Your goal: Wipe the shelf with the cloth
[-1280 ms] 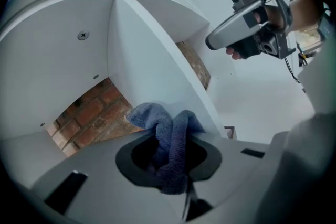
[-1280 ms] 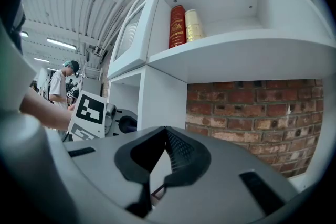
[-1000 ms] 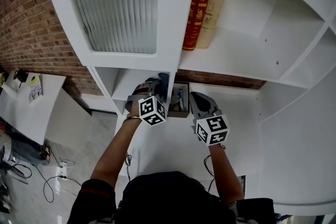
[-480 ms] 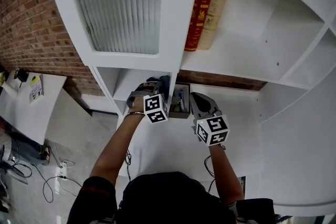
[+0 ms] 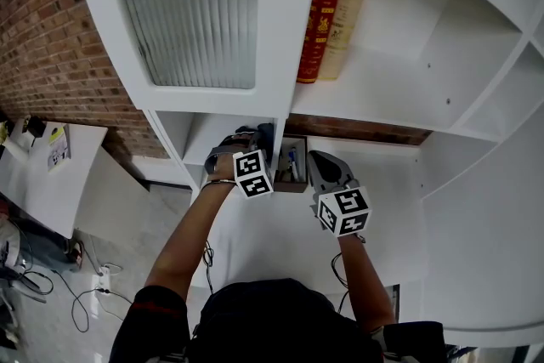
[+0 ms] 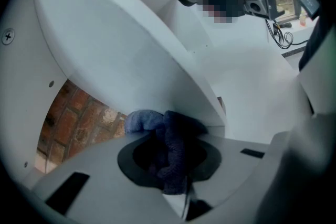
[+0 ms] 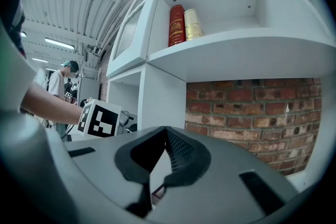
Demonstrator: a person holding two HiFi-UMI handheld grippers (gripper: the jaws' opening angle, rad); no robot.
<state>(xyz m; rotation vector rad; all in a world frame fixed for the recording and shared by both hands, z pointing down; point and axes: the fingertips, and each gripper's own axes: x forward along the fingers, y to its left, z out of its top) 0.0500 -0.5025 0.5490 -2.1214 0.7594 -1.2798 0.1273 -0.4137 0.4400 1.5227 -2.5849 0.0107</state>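
The left hand-held gripper (image 5: 253,140) reaches into the low compartment at the bench's (image 5: 280,238) back left corner. Its jaws pinch a dark blue cloth (image 6: 176,155). In the left gripper view the cloth bunches out past the jaw tips and lies against a white panel (image 6: 115,60) of the shelf (image 5: 197,134), with brick wall (image 6: 73,123) showing just beyond it. Whether it touches the compartment's floor cannot be told. From the head view the cloth (image 5: 266,133) shows as a dark fold beside the upright divider. The right hand-held gripper (image 5: 321,161) hovers over the bench near its back edge, just right of a small box (image 5: 291,164) of pens. Its jaws are pressed together at the tips with nothing between them. It points at the brick wall under the upper shelf. A red book (image 5: 321,8) and a cream book (image 5: 344,17) stand upright and touching on that upper shelf, beside a ribbed-glass door (image 5: 191,4).
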